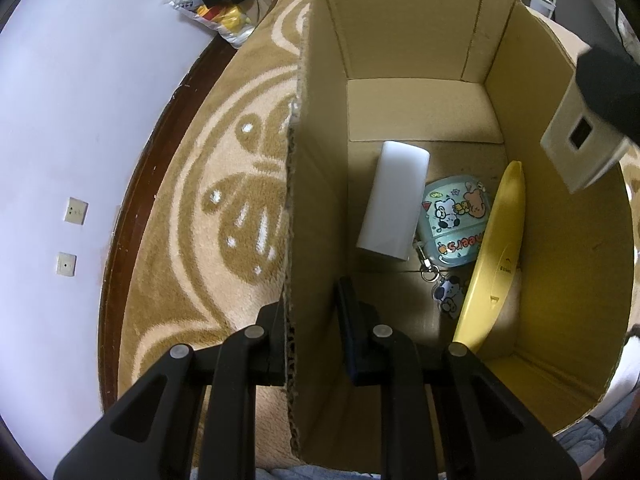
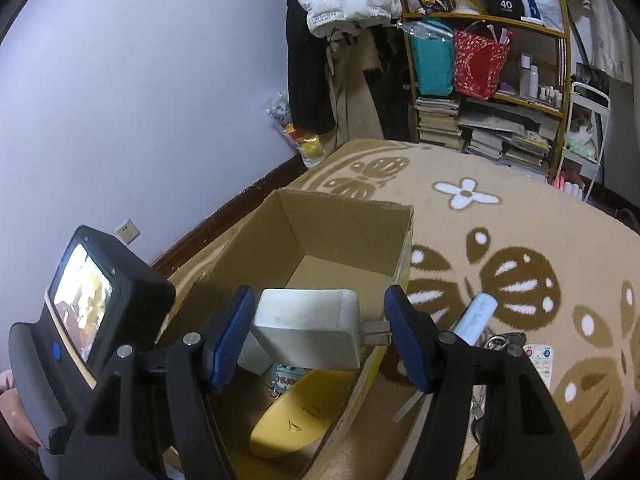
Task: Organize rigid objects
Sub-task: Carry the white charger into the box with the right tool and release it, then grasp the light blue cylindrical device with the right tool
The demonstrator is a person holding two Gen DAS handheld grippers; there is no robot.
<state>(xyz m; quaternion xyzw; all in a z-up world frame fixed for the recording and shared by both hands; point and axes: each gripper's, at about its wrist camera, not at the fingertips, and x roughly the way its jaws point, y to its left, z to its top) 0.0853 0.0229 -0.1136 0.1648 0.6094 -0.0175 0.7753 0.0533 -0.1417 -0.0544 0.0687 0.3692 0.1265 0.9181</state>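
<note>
1. The left gripper (image 1: 310, 332) had its jaws pinched nearly closed on the near wall of the cardboard box (image 1: 312, 184), one finger outside and one inside, probably to steady the box while the other hand loaded it.
2. The right gripper (image 2: 316, 336) stood at a medium opening, its blue pads (image 2: 232, 336) clamped on a white power adapter (image 2: 306, 328): one pad on the body, the other against the metal prongs, so the grip ran lengthwise.
3. The adapter hung above the box's open top, over its near end, which suggested it was about to be lowered in.
4. On the box floor lay a white oblong block (image 1: 394, 206); just beside it, toward the far wall from the clamped one, sat a pale blue cartoon case (image 1: 454, 220) with a keyring charm (image 1: 446, 294).
5. A yellow plate (image 1: 494, 256) leaned on edge against that far wall, touching the case.
6. Outside the box, on the patterned rug (image 2: 500, 216), a pale tube (image 2: 478, 318), keys and a small remote (image 2: 538, 360) waited near the box's side, apparently still to be packed.
</note>
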